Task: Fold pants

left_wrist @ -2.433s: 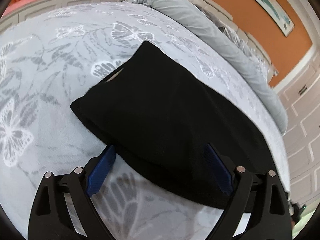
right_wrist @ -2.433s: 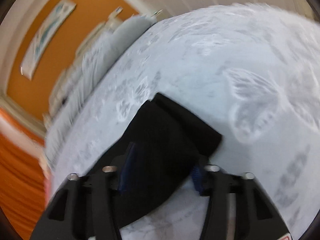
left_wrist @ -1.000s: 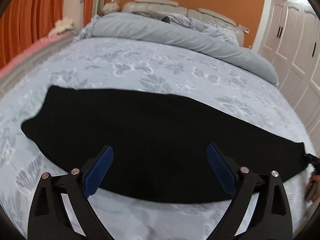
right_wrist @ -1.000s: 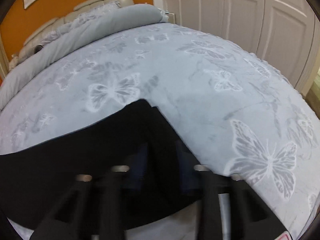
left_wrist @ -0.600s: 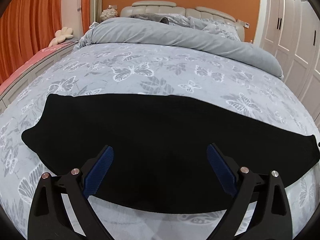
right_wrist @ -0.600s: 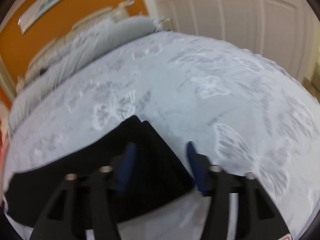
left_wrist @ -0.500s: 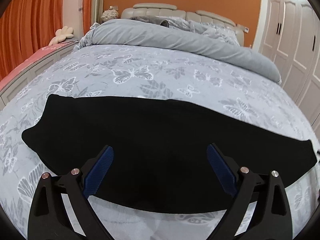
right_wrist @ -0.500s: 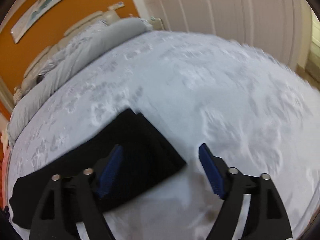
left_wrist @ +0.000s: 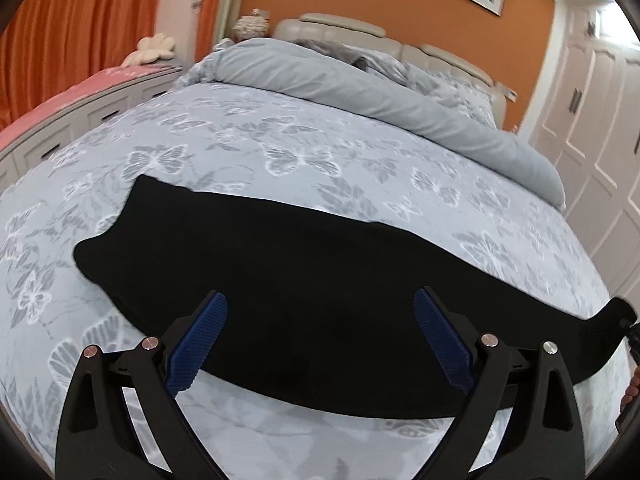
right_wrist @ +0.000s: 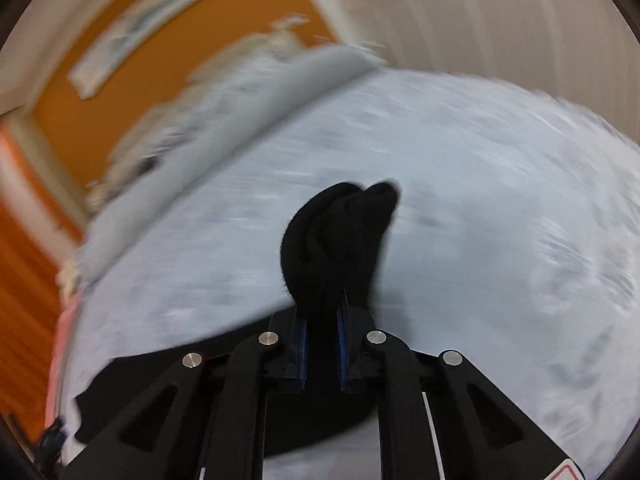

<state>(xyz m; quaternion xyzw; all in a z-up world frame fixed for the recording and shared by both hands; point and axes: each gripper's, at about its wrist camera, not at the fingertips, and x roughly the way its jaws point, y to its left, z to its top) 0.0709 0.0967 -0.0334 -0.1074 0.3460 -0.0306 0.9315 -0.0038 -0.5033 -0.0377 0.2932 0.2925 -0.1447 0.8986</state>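
Observation:
Black pants [left_wrist: 304,280] lie in a long folded strip across the grey butterfly bedspread [left_wrist: 280,152], waist end at the left, leg end at the far right. My left gripper [left_wrist: 320,340] is open and empty, its blue pads hovering over the strip's near edge. In the blurred right wrist view my right gripper [right_wrist: 321,322] is shut on the leg end of the pants [right_wrist: 340,236], which bunches up above the fingers, lifted off the bed. That lifted end also shows at the right edge of the left wrist view [left_wrist: 616,320].
A rolled grey duvet [left_wrist: 380,92] lies across the head of the bed before a padded headboard [left_wrist: 360,32]. White wardrobe doors [left_wrist: 600,128] stand at the right. A low white cabinet with a pink top [left_wrist: 80,100] and orange curtains [left_wrist: 72,32] are at the left.
My right gripper, open over the leg end half a second ago, has closed on it and lifted it, moving fast. My left gripper stays open over the pants.

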